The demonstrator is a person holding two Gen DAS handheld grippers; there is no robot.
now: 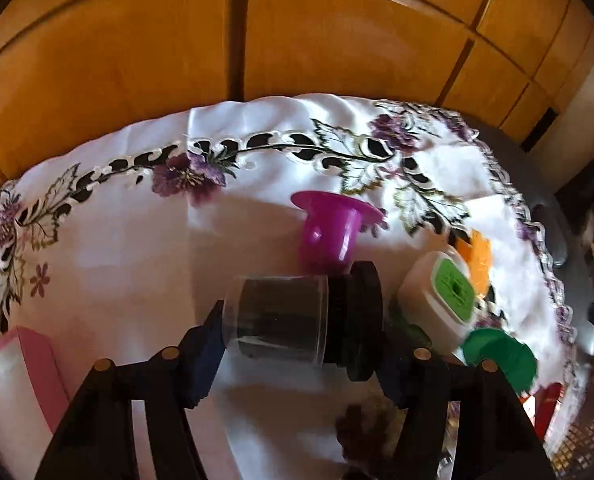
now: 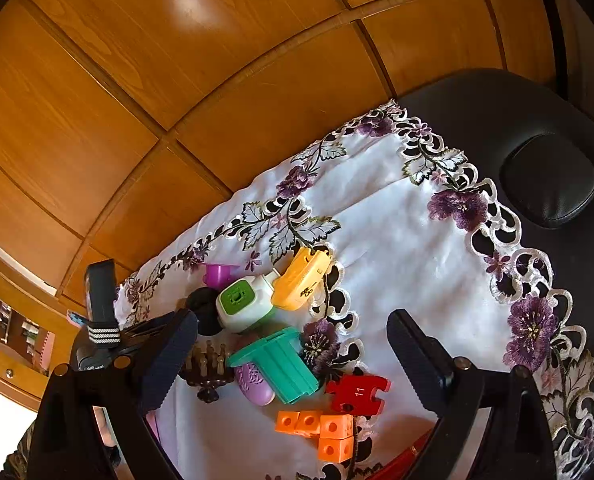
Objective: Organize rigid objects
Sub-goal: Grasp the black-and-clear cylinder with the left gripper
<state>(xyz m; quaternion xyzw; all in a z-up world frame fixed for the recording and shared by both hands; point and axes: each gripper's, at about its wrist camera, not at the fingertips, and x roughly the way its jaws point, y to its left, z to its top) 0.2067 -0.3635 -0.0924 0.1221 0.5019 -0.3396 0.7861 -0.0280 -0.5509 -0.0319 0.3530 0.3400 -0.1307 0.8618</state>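
Note:
My left gripper [image 1: 301, 360] is shut on a clear jar with a black lid [image 1: 297, 320], held sideways above the white embroidered cloth [image 1: 137, 248]. Just beyond it stand a purple funnel-shaped piece [image 1: 329, 236], a white box with a green top [image 1: 445, 296], a yellow piece [image 1: 475, 258] and a green flanged piece [image 1: 501, 354]. My right gripper [image 2: 293, 354] is open above the pile: teal flanged piece [image 2: 277, 364], lilac brush [image 2: 253, 384], red puzzle piece [image 2: 357, 394], orange cubes [image 2: 321, 428], white-green box [image 2: 243, 300], yellow piece [image 2: 301, 280].
A pink box [image 1: 21, 376] sits at the cloth's left edge. A dark wooden rack [image 2: 209, 368] lies by my right gripper's left finger. Wooden cabinet doors [image 1: 297, 48] stand behind the table. A black padded chair [image 2: 537, 168] is to the right.

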